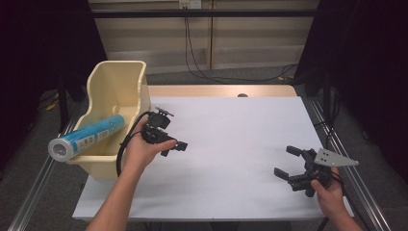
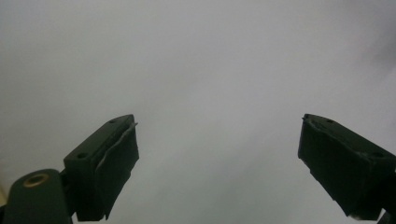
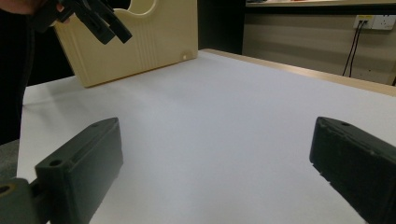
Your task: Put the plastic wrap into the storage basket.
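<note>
A blue tube (image 1: 86,138) lies across a cream bin (image 1: 118,89) at the bench's (image 1: 240,139) left edge. The left hand-held gripper (image 1: 174,146) hovers just right of the bin, jaws wide and empty. The right hand-held gripper (image 1: 288,162), also wide and empty, sits well apart.

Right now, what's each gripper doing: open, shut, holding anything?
Left gripper: open, holding nothing, over the white table.
Right gripper: open, holding nothing.

The left gripper (image 1: 166,139) hangs just beside the cream bin (image 1: 115,86), fingers (image 2: 105,168) spread wide and empty, angled down at the desk (image 1: 231,144). The right gripper (image 1: 291,163), well apart from that bin, also gapes, empty.
</note>
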### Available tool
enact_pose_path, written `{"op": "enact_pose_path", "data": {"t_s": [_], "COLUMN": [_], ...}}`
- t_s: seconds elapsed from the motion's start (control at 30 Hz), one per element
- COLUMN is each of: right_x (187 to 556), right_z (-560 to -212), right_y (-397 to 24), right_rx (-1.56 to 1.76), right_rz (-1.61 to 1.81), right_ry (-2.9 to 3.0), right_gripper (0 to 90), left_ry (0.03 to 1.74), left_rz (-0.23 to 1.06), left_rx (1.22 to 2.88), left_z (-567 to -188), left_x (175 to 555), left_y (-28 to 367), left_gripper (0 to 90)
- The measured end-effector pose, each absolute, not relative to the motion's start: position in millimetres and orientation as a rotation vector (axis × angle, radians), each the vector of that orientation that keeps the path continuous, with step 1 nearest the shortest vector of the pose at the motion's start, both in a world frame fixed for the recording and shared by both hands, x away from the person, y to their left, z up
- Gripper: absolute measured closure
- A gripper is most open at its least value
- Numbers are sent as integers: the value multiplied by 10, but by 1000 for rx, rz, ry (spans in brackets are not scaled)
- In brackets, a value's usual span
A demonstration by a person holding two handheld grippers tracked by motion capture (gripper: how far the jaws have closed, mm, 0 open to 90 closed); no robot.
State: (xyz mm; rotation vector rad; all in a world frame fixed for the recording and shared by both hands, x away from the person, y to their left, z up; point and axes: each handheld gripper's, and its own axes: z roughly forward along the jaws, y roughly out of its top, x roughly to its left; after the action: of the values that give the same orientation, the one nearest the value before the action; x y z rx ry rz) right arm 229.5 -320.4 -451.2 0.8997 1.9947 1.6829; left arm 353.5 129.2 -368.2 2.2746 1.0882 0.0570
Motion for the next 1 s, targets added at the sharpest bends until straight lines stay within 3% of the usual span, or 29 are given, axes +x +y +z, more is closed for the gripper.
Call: {"op": "enact_pose_path", "data": {"t_s": [0.5,1.0], "right_x": [2292,2289], "right_z": [-4515,-4517], "right_y": [-3200,-3186], "right_rx": [898,890], "right_rz": [1679,1673], "right_ry": [2001,2007], "right_gripper": [22,22], "left_ry": [1000,911], "left_rz": [88,258], "left_rx": [2139,1996], "left_z": [-4114,-4327], "left_x": [3334,3133], "left_y": [1254,1301], "left_gripper": [83,40]}}
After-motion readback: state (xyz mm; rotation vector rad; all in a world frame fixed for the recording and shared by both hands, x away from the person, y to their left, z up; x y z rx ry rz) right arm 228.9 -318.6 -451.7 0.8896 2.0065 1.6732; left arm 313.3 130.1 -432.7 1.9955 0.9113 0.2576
